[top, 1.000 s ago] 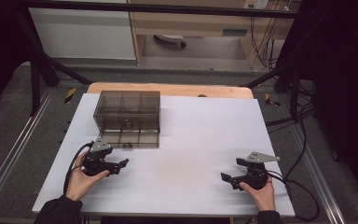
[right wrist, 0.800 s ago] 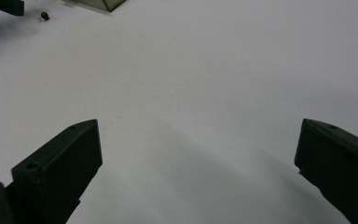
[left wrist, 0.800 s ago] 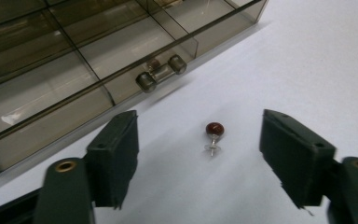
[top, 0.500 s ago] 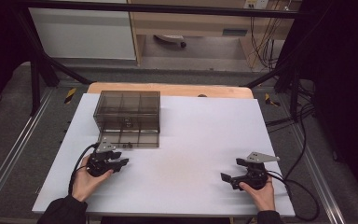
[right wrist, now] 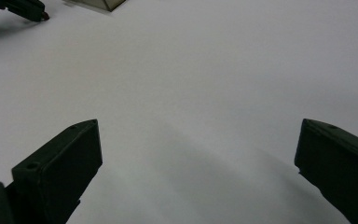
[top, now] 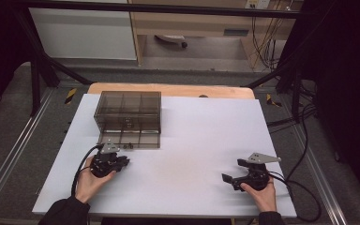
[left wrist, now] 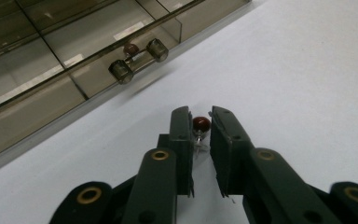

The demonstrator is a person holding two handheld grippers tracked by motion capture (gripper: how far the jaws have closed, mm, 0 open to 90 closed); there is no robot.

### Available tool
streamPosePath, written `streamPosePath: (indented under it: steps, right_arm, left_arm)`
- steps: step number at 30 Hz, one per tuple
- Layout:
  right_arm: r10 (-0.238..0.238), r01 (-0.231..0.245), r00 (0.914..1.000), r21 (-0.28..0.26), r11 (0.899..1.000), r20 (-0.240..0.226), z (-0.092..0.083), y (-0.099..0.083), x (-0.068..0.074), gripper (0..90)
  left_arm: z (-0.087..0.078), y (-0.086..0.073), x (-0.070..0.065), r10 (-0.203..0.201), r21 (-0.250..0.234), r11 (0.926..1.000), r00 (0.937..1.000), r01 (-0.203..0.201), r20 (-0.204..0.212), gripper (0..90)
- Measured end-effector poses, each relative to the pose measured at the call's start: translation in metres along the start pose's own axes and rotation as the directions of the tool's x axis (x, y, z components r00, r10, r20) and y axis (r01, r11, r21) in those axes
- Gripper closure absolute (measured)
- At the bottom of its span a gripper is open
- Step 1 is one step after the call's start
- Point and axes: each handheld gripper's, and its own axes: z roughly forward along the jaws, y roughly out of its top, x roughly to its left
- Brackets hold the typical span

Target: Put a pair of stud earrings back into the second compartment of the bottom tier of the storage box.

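Observation:
A smoky clear drawer box [top: 128,107] stands at the table's back left, its bottom drawer [top: 132,139] pulled out toward me. In the left gripper view the drawer front [left wrist: 74,70] carries a two-knob handle [left wrist: 137,58] with a small red bead [left wrist: 130,48] behind it. My left gripper [left wrist: 200,116] lies on the table just in front of that drawer. Its jaws have just been closing and now pinch a red-headed pin [left wrist: 201,124] at their tips. In the high view the left gripper [top: 122,162] sits low beside the drawer. My right gripper [top: 229,179] rests near the front right, open, with nothing between its jaws.
The white tabletop [top: 201,140] stretches between the two hands. A wooden board edge [top: 178,90] runs behind it. Cables [top: 304,187] trail off the right side. In the right gripper view, the left gripper [right wrist: 23,9] and a box corner [right wrist: 100,3] show at the top left.
The left gripper's jaws have narrowed from wide apart to nearly together, and the hand has edged slightly right. The right hand has stayed still.

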Motion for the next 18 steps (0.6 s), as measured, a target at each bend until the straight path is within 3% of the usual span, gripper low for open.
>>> streamPosePath:
  steps: [18]
  right_arm:
    - [0.000,0.000,1.0000,0.000,1.000,0.000,0.0003,0.0000,0.0000,1.3]
  left_arm:
    - [0.0003,0.0001,0.0010,-0.001,0.001,1.0000,0.9999,0.001,0.011,82.5]
